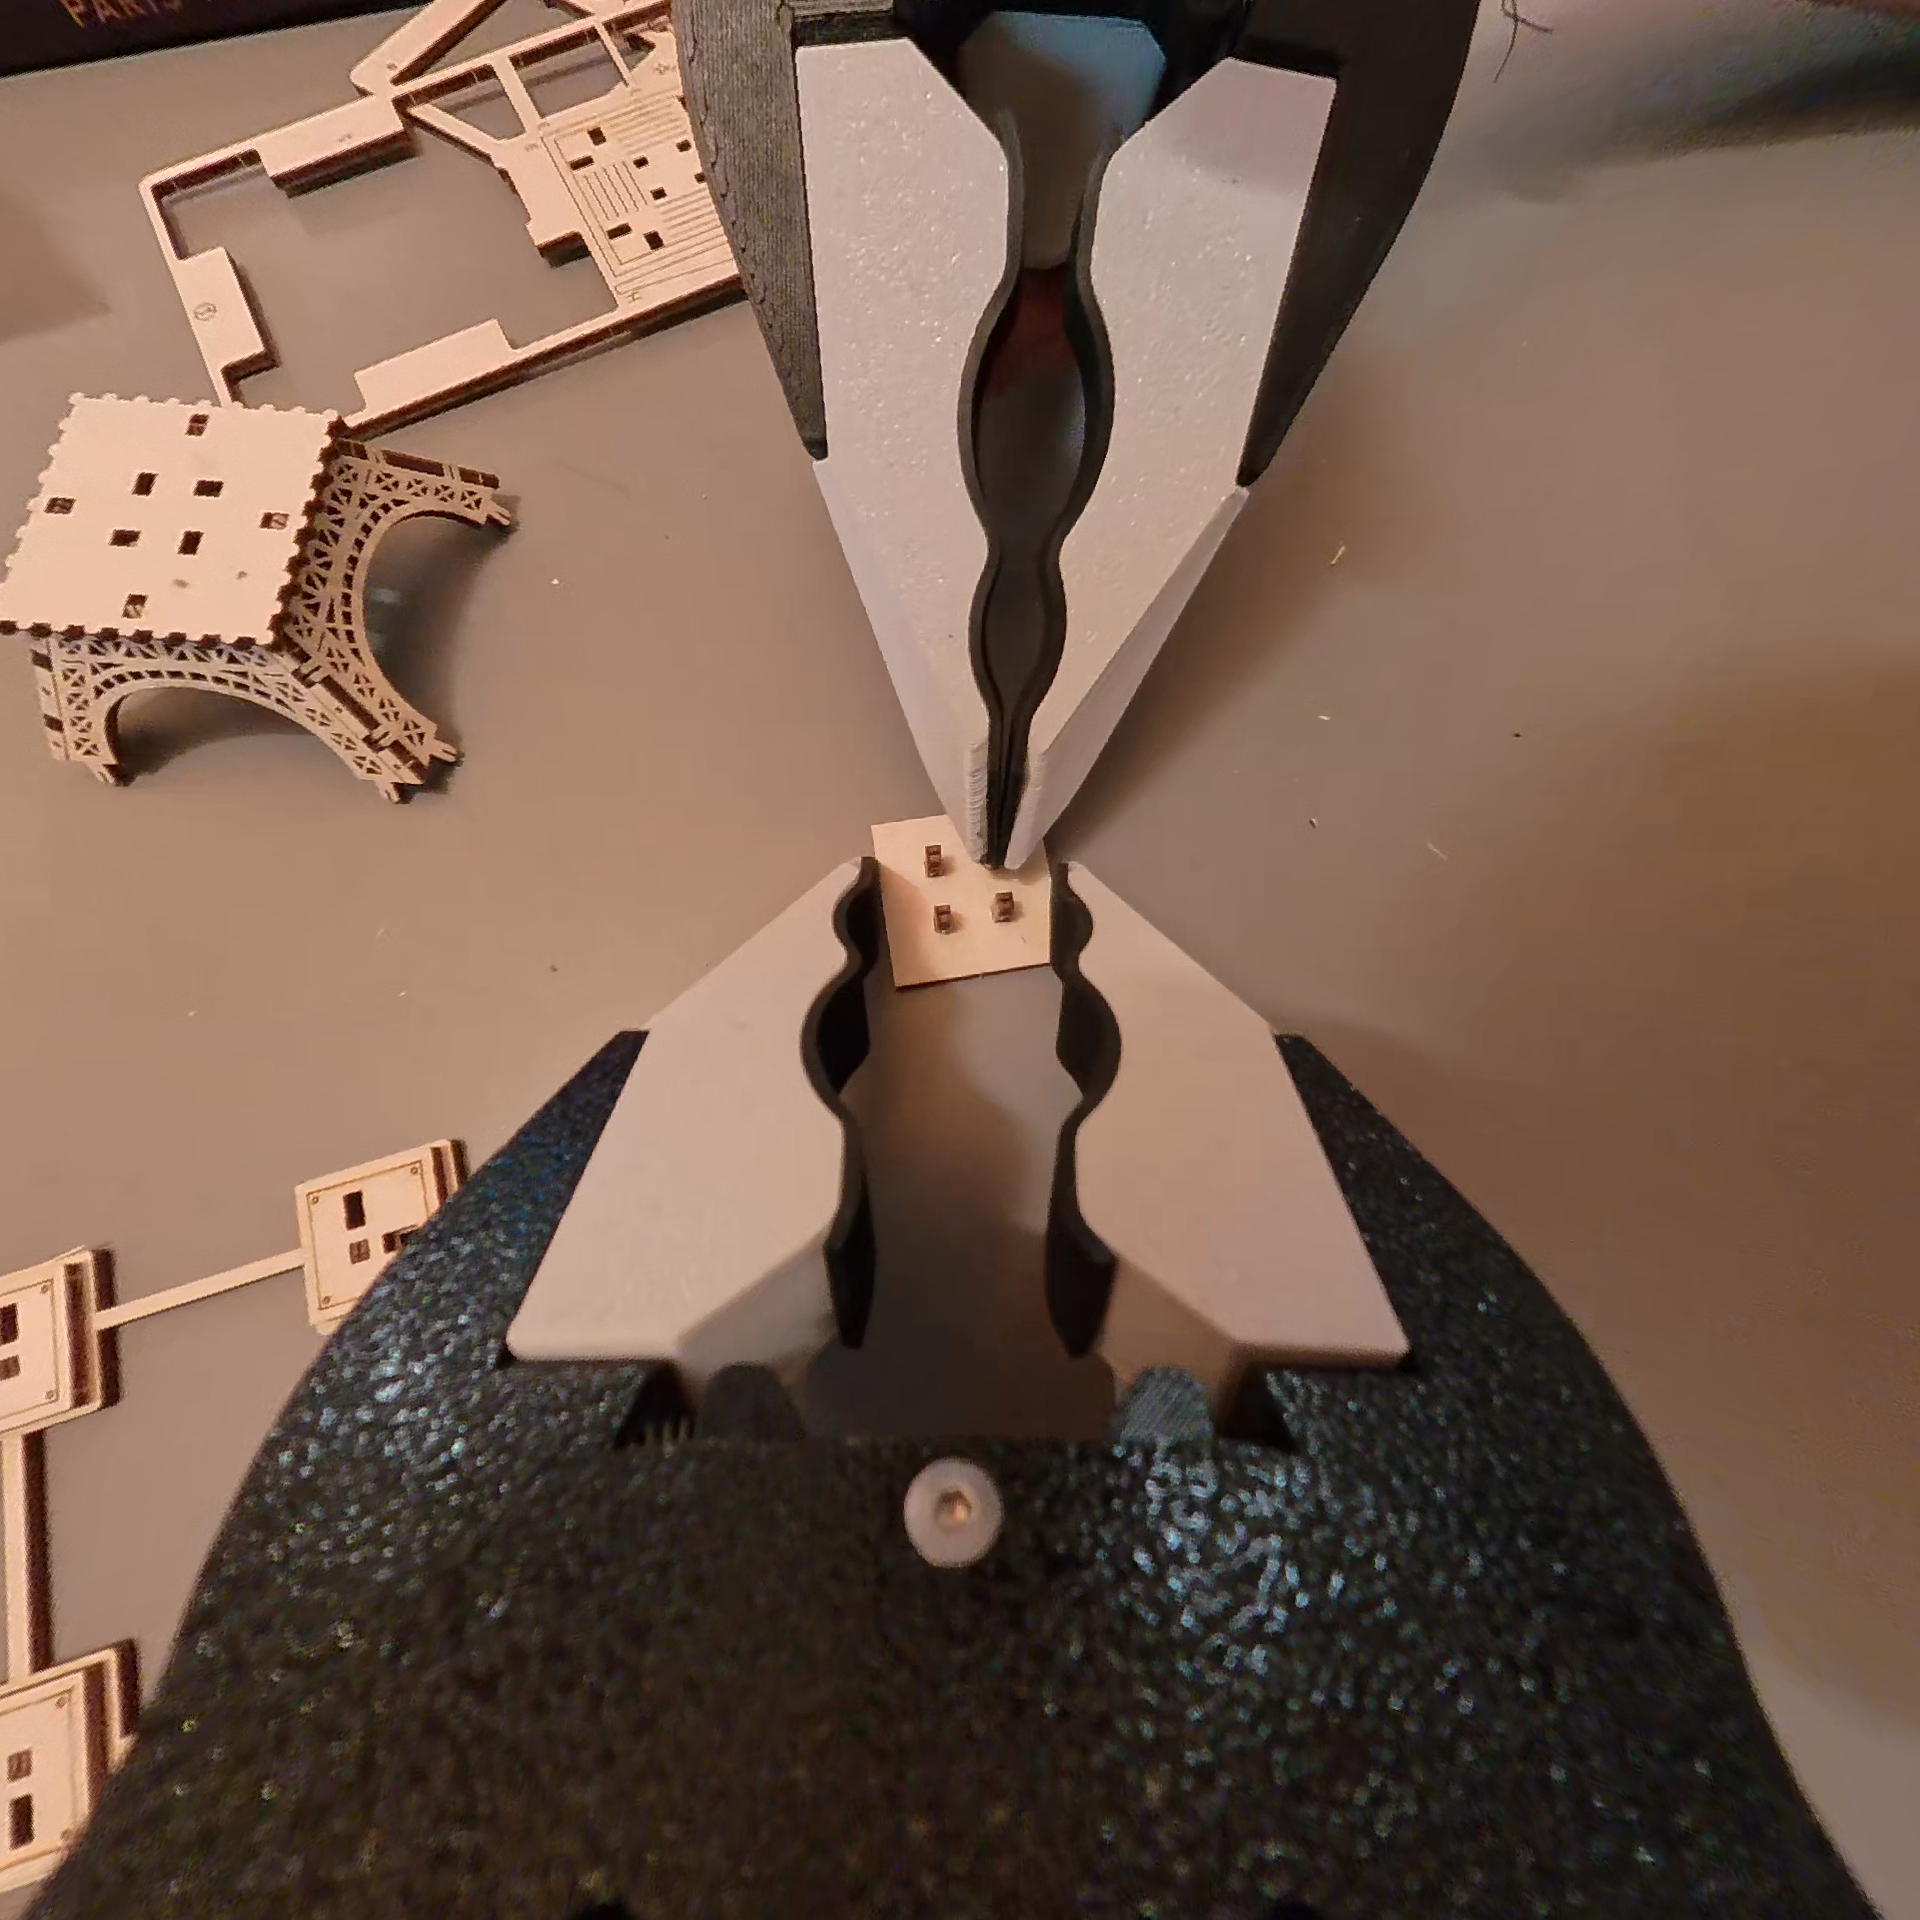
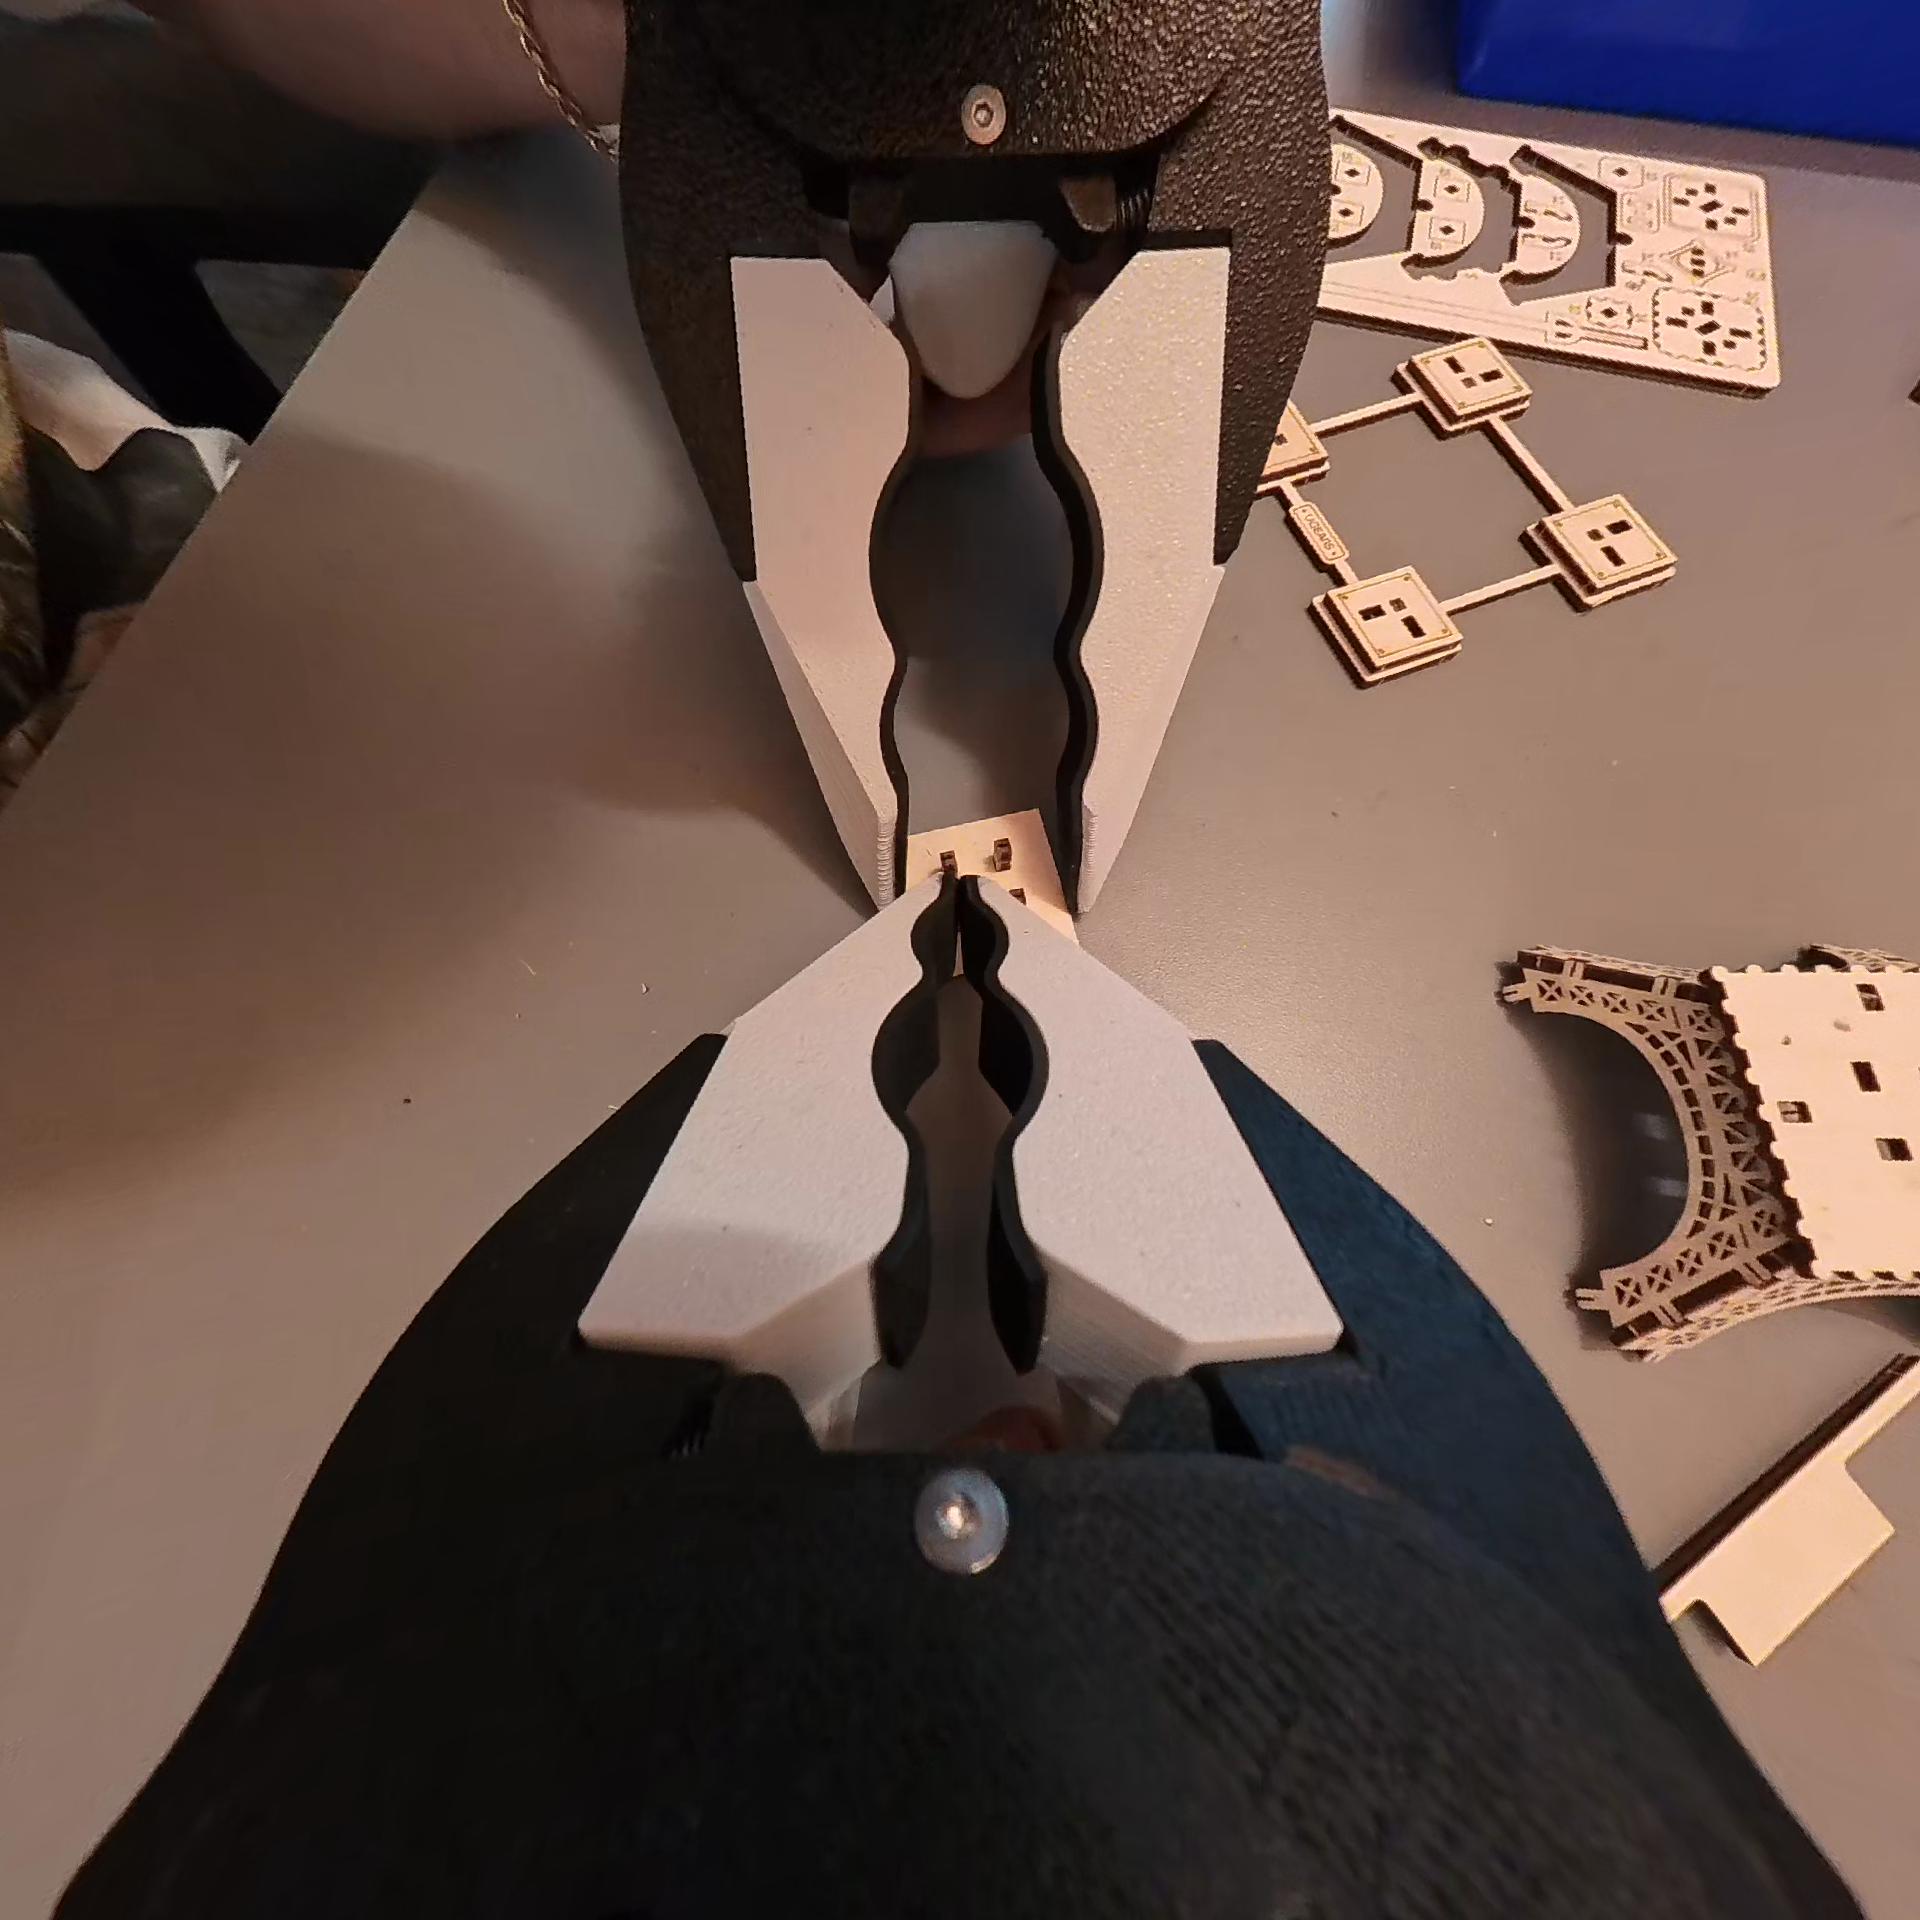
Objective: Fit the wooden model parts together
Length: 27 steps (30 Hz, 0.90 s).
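Slippage is our main worry here. The small square wooden plate (image 1: 961, 902), with three tiny pegs standing in its slots, sits at the centre of the left wrist view, lying on the grey table (image 1: 1558, 831). Our left gripper (image 1: 961, 883) has its jaws apart, one tip on each side of the plate; we cannot tell whether they actually press its edges or only flank them. Our right gripper (image 2: 957, 896) comes in from the opposite side with its jaws together, tips down at the fourth slot; whether a peg is pinched between them is too small for us to see.

If the left jaws are only bracketing the plate, the downward push from the right tips could skate it across the table or tip its near edge up. A peg that enters its slot slightly off-line could jam or snap, as these pieces look thin. The closed tips also sit just beside the standing pegs, so a sideways wobble could knock one loose.

The finished tower base (image 1: 208, 582) at the left of the left wrist view and the part sheets (image 2: 1496, 270) at the upper right of the right wrist view lie well apart from the work.
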Motion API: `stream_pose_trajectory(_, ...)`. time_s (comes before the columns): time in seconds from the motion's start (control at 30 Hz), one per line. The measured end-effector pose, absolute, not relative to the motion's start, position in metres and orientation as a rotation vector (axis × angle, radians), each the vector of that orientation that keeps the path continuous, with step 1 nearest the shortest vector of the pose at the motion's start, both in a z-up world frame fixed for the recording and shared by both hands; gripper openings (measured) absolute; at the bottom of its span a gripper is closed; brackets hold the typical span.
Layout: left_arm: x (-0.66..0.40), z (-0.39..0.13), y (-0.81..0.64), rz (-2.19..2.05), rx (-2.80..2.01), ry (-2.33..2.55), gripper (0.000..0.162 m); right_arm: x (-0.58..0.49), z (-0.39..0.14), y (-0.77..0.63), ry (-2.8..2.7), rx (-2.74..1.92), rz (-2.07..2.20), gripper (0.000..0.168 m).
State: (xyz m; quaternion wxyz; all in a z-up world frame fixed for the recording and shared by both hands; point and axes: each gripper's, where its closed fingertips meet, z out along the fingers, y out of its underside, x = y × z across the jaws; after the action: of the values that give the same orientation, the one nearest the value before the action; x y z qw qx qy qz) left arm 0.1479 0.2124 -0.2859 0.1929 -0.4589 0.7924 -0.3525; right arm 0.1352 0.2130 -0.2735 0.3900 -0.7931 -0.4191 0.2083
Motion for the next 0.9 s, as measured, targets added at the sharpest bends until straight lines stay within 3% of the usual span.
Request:
stream_pose_trajectory(0.57, 0.148, -0.286, 0.212, -0.990, -1.285, 2.224, 0.031, 0.142, -0.255, 0.215, -0.953, -1.946, 0.587, 0.000)
stream_pose_trajectory(0.9, 0.148, -0.286, 0.212, -0.995, -1.284, 2.229, 0.031, 0.137, -0.271, 0.212, -1.071, -1.987, 0.492, 0.003)
